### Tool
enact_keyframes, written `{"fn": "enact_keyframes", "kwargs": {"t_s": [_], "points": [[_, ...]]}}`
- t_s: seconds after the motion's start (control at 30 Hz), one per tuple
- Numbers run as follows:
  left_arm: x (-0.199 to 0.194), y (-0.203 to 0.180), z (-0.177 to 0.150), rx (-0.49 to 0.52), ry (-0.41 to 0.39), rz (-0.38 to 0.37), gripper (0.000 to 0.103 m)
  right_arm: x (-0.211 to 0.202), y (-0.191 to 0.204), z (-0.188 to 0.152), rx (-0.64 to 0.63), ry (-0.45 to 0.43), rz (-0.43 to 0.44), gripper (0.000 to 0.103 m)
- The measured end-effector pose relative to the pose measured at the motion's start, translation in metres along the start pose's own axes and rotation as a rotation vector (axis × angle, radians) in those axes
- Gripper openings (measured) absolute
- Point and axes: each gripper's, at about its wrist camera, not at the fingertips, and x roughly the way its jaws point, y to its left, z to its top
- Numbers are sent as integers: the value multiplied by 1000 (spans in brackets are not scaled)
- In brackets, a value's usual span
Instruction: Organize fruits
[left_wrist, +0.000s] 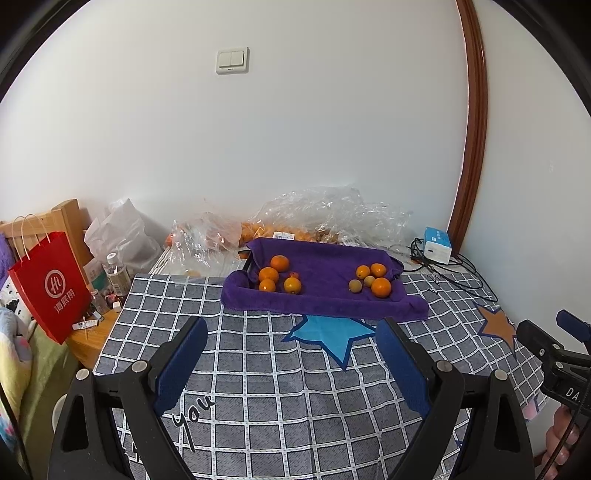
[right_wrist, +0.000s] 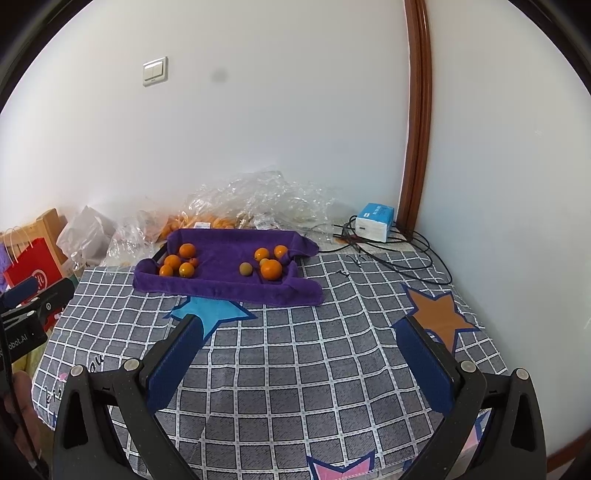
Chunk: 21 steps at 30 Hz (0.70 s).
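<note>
Beyond both open hand-held grippers (left_wrist: 291, 336) (right_wrist: 299, 334), fruits (left_wrist: 280, 277).

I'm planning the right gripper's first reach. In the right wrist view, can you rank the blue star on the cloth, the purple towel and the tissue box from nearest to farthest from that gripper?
From the right gripper, which is open and empty:
1. Blue star, just past the fingertips, left of centre on the checked cloth.
2. Purple towel, beyond the star, holding the fruit.
3. Tissue box, far right, by the wall and cables.
</note>
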Motion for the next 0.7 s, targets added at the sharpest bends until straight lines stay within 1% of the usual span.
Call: {"fn": "enact_keyframes", "kwargs": {"t_s": [0.5, 0.7], "points": [[-1, 1, 1, -11, -7, 2, 93, -1, 3, 0, -2, -2, 6, 103], [-3, 1, 1, -10, -7, -1, 93, -2, 2, -1, 3, -3, 21, 103]]}}
